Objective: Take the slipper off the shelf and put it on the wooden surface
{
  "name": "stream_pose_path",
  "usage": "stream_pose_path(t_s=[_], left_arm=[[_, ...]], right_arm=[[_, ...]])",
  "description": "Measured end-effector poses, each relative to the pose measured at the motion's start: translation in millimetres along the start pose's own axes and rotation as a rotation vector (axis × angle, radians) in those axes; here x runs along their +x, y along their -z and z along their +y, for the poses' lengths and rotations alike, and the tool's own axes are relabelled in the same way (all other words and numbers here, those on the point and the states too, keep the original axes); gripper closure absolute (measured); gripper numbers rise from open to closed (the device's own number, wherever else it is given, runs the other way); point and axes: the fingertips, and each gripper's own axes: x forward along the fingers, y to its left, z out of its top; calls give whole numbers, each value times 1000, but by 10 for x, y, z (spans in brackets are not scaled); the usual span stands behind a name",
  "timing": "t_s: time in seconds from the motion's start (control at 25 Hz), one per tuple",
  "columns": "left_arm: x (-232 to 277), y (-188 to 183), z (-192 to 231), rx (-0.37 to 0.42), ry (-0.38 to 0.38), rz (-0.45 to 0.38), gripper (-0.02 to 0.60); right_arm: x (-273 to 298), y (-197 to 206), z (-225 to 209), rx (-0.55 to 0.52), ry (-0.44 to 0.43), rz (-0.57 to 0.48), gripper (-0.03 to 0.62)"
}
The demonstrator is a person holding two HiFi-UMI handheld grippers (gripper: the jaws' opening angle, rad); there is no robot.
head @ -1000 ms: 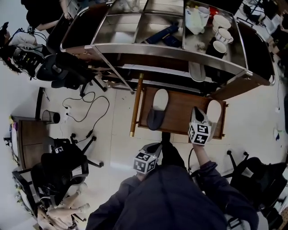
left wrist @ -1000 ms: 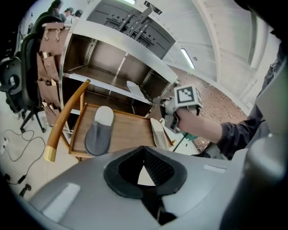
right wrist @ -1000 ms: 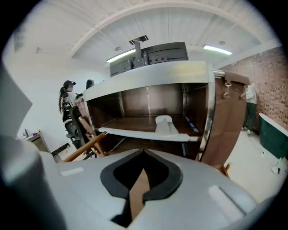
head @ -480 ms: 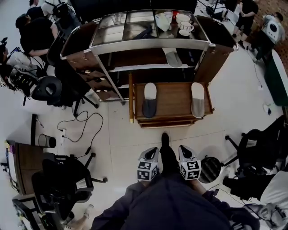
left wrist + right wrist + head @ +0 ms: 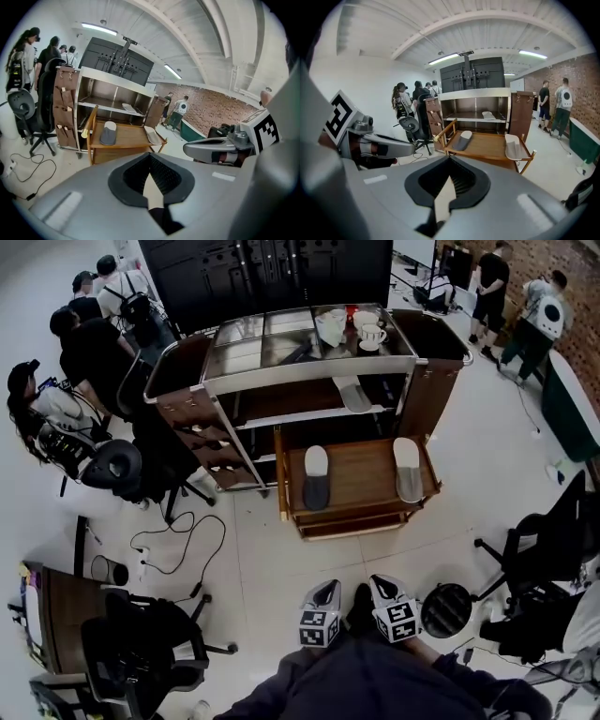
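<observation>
Left gripper (image 5: pixel 323 589): pressed together
Right gripper (image 5: pixel 382 583): pressed together
Wooden surface (image 5: pixel 361 474): dark slipper (image 5: pixel 316 478) left edge, pale slipper (image 5: pixel 407 469) right
Shelf (image 5: pixel 300 416): third slipper (image 5: pixel 352 394)

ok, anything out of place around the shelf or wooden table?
Nothing spilled or damaged. One grey slipper lies askew on the shelf; the dark-toed slipper and pale slipper lie straight, apart, on the wooden surface.

Head view steeply down, gripper views level; distant wooden surface (image 5: pixel 361 474) common to all
</observation>
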Motion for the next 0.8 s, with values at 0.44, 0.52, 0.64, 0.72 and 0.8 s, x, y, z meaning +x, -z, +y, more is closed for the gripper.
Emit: stream_pose_path(t_s=[0.44,0.52,0.64,0.72,0.8], left_arm=[[-127,-336,-32,-22,34,-48,571],[-146,-262,-16,-15,33,-46,571],[-95,-38,24,-6,39,-36,570],[-32,61,22,-10,40,-27,570],[38,132,-4,-18,39,-17,570]], right_arm=[[-80,-325,-21,-39,24,18,592],[-98,-265,14,-36,30,8,593],[-60,-49,24,-27,37,-15,594],[-32,54,-31,-20,41,-17,592],[-20,134,-115,-11,45,-8,593]])
